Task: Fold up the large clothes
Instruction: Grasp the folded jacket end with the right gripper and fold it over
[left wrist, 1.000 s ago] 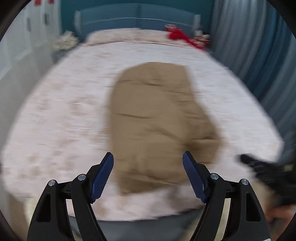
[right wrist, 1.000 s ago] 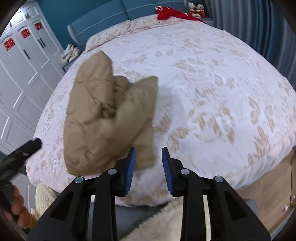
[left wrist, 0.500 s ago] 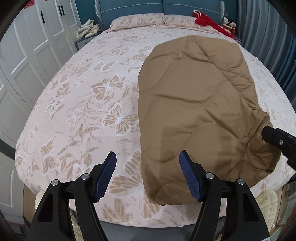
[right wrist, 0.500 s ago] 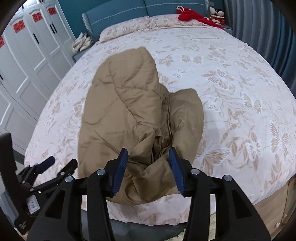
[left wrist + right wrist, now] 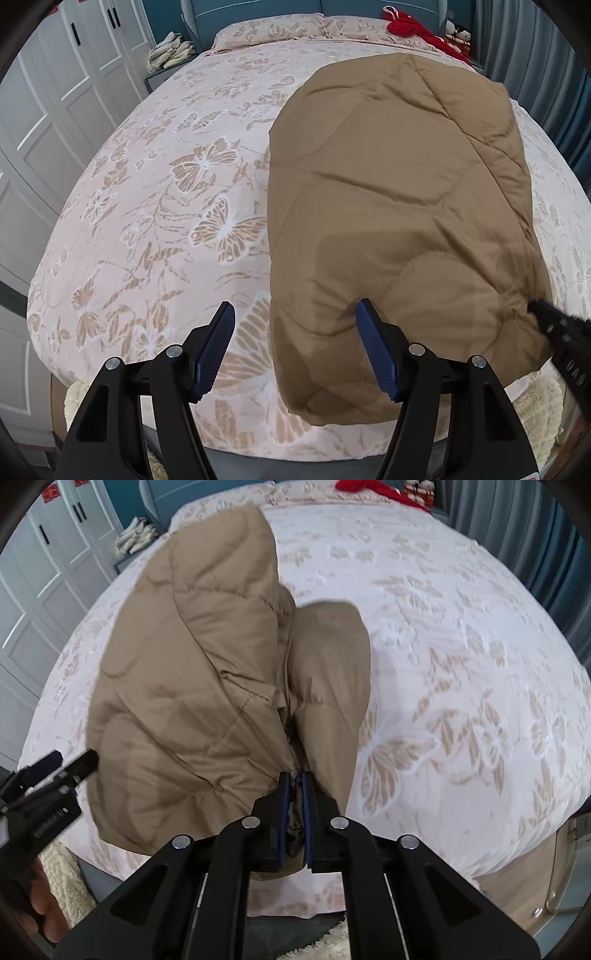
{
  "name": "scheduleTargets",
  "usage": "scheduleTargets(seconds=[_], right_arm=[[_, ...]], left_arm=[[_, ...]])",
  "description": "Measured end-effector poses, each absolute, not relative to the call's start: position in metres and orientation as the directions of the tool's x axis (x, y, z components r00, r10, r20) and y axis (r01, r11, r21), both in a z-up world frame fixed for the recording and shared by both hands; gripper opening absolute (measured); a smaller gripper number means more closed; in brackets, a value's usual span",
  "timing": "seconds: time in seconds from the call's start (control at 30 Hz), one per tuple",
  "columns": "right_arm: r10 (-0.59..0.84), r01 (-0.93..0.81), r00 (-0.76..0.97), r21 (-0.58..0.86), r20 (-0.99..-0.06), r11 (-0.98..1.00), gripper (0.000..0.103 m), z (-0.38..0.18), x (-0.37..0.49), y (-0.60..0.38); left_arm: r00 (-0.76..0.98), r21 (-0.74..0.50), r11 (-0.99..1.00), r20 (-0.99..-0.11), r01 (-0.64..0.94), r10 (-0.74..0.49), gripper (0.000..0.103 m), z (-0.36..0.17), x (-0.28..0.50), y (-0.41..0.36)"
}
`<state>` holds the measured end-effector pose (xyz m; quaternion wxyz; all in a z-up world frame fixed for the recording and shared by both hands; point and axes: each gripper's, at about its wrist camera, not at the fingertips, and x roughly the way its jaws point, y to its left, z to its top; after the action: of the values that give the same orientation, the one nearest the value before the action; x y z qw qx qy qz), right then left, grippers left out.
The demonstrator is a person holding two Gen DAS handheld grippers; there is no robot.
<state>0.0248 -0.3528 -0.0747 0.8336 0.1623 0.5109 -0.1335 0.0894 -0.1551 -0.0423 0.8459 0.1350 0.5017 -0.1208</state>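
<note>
A big brown puffy coat (image 5: pixel 399 221) lies on the bed (image 5: pixel 166 221), close to the near edge. The right gripper (image 5: pixel 295 794) has just snapped its jaws together, and now it pinches a fold of the coat at the near edge. The left gripper (image 5: pixel 295 347) has its jaws wide apart over the coat's near left corner. One blue pad (image 5: pixel 376 354) touches the cloth, but nothing is squeezed.
</note>
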Motion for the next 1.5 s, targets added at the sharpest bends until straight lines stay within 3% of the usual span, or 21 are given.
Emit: scheduleTargets(seconds=[0.6, 0.83, 1.1, 1.5], right_arm=[[-0.07, 0.416, 0.347, 0.087, -0.935, 0.905, 0.005, -0.151, 0.05, -0.364], [0.024, 0.499, 0.423, 0.256, -0.906, 0.828, 0.009, -0.108, 0.022, -0.391], [-0.062, 0.407, 0.588, 0.229, -0.806, 0.884, 0.009, -0.013, 0.054, -0.376], [-0.116, 0.441, 0.459, 0.112, -0.881, 0.891, 0.005, -0.076, 0.114, -0.386]], left_arm=[[0.433, 0.121, 0.916, -0.899, 0.381, -0.061, 0.069, -0.077, 0.095, -0.181], [0.4, 0.035, 0.93, -0.908, 0.367, -0.124, 0.066, -0.048, 0.107, -0.162], [0.509, 0.041, 0.951, -0.851, 0.306, -0.127, 0.065, -0.002, 0.155, -0.171], [0.473, 0.068, 0.949, -0.877, 0.307, -0.09, 0.066, -0.037, 0.18, -0.206]])
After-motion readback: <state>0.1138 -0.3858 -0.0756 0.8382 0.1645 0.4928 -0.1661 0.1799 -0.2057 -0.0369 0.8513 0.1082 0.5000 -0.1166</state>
